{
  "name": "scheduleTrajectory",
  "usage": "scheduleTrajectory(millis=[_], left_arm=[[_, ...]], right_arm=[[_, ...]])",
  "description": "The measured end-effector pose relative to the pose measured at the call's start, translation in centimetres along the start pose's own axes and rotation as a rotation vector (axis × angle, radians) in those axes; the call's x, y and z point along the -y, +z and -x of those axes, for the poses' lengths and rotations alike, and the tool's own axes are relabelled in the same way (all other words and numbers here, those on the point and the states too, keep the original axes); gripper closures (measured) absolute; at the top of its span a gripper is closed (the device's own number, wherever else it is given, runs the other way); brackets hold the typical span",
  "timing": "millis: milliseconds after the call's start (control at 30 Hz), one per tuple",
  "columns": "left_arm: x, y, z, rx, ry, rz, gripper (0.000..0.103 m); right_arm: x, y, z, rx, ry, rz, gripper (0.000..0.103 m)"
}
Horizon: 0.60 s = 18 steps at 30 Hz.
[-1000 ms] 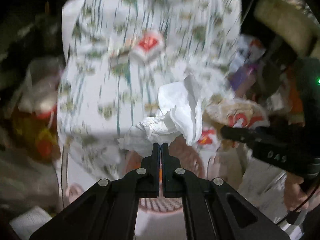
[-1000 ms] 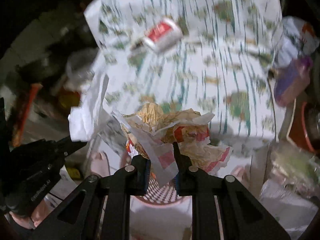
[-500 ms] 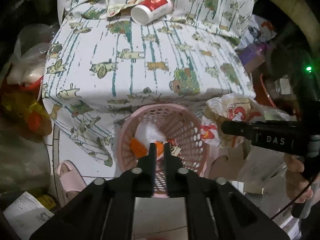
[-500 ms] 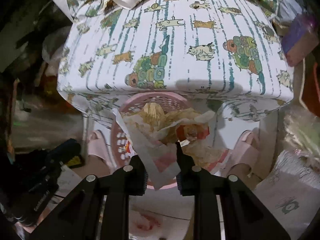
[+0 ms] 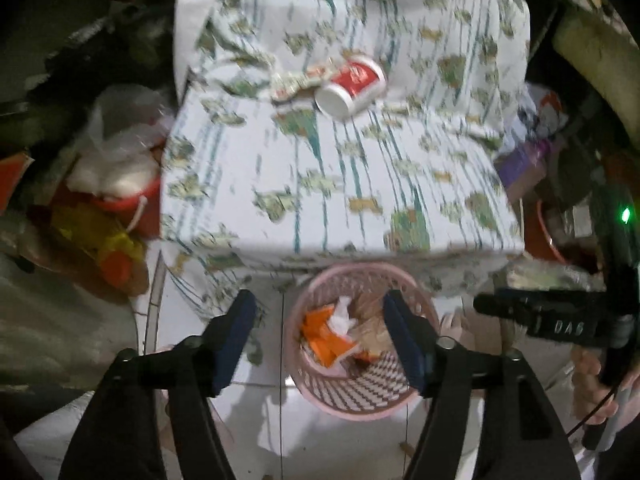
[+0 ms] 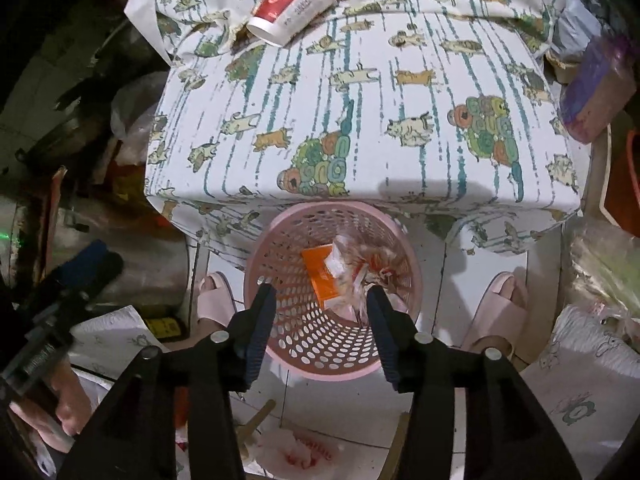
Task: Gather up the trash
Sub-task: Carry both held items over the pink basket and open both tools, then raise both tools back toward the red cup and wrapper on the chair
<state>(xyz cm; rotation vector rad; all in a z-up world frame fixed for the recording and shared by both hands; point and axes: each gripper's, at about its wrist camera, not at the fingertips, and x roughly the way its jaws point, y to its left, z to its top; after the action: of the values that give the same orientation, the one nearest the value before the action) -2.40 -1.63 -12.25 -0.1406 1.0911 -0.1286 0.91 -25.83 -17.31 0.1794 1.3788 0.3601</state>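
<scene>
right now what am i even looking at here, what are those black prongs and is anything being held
The black prongs are two handheld grabbing tools, one in each of a person's hands, with a camera on each looking down along its fingers. One picture comes from the left tool, the other from the right tool. Both hang over a pink basket on the floor, which holds crumpled wrappers. Behind it is a table under a cartoon-print cloth, with a red and white paper cup lying on its side. Nothing is held: both tools' jaws are opening, with nothing between them.
</scene>
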Motion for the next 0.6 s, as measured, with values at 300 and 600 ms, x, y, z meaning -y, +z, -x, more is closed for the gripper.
scheduleTrajectory(millis=[300,600], left_arm=[[-0.3,1.7,4.5,0.168,0.065,-0.006,0.019],[0.0,2.1,6.4,0.245,0.126,-0.025,0.018]], right_arm=[[-1.5,0.1,2.1,0.122,-0.046,0.058,0.048],[-2.5,0.3,4.9,0.289,-0.103,0.105,0.048]])
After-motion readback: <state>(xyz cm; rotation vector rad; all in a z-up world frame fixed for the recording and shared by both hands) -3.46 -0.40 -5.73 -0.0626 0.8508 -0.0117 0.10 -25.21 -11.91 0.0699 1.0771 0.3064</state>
